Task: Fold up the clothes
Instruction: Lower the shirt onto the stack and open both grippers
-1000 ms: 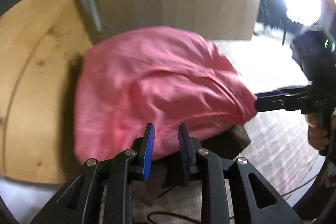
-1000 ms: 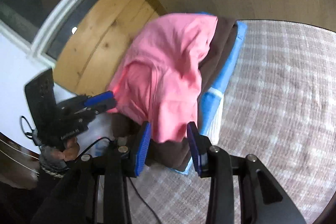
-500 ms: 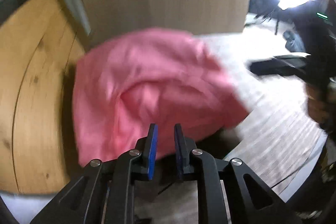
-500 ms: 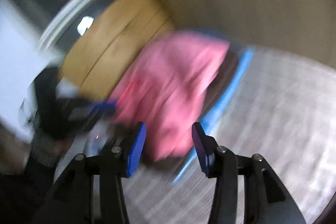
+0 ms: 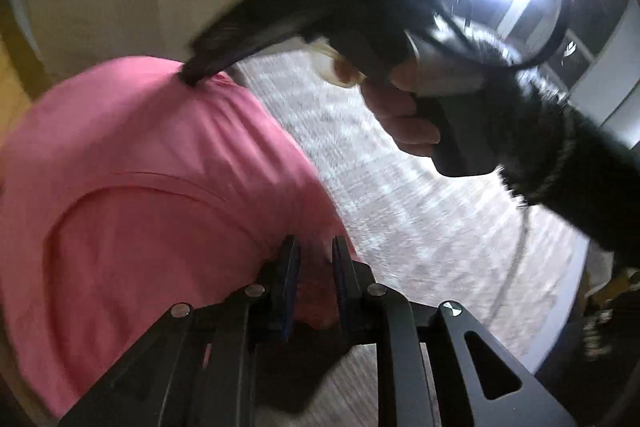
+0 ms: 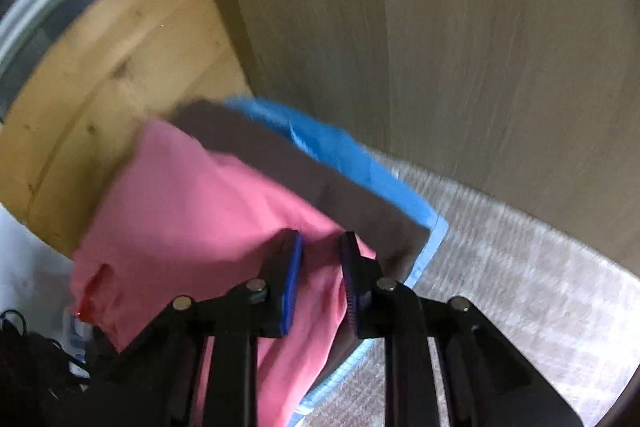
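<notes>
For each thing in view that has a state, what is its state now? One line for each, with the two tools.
Pink shirt: crumpled, on top of the pile.
Brown garment: folded flat, under the pink shirt.
Blue cloth: lowest in the pile, edge showing.
Left tool: narrow gap, pink shirt between the fingers; grip unclear.
Right tool: narrow gap, over the pink shirt; grip unclear.

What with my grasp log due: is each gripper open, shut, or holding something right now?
Left gripper: closed on a bunched edge of the pink garment.
Right gripper: closed on the pink garment too.
</notes>
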`<state>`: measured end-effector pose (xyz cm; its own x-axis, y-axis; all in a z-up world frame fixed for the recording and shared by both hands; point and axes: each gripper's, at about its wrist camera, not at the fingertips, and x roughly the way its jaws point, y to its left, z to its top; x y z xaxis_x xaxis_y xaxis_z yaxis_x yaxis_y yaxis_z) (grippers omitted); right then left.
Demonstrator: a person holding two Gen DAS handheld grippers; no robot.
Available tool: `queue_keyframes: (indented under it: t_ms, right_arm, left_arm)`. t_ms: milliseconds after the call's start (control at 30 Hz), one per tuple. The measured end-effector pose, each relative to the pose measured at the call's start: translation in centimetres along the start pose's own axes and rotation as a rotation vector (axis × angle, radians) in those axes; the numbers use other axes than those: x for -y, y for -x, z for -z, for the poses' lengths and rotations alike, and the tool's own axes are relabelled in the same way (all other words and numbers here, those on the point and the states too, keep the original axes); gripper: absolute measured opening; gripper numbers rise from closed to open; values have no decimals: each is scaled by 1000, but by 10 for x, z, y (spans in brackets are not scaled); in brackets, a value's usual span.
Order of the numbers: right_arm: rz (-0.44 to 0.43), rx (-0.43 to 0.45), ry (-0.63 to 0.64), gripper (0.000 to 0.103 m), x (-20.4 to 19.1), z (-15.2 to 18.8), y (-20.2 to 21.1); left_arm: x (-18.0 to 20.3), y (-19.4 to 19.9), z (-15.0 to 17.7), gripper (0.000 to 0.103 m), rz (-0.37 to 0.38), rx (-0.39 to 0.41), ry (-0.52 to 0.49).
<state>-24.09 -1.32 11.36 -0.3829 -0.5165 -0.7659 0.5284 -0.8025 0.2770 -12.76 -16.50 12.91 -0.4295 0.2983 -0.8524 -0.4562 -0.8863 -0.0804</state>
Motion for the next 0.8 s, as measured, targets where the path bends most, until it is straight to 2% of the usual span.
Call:
queue_keyframes:
  t_ms: [100, 167, 300, 367, 433, 500, 567, 633, 700, 800]
  right_arm:
    - [17, 78, 51, 20, -19, -6, 25]
    - [3, 105, 93, 20, -37, -14, 25]
    - [-43, 52, 176, 20, -70, -39, -17]
    - [-38, 7, 214, 22, -84, -41, -45]
    - [-12, -36, 209, 22, -81, -40, -65]
    - [-39, -38, 157, 22, -76, -47, -52]
    - [-61, 9, 128, 22, -76, -45, -22]
    - [-74, 61, 138, 23, -76, -26, 20]
    - [-68, 81, 141, 23, -76, 6, 54]
    - [-45, 65, 105, 23, -78, 61, 75]
  left_arm:
    - [-14, 25, -2, 23, -42, 40, 41]
    - [-24, 42, -3, 25, -70, 67, 68]
    - [-62, 42, 1, 26, -258, 63, 177]
    - [-76, 27, 9, 26, -302, 27, 225]
    - [-83, 14, 19, 24, -305, -2, 269]
    - [-89, 4, 30, 22, -300, -27, 312]
    - [-82, 18, 33, 22, -259, 15, 342]
    - [-61, 35, 34, 23, -231, 68, 335]
    - [-38, 46, 37, 25, -217, 91, 308]
    - [-24, 51, 56, 26, -183, 92, 299]
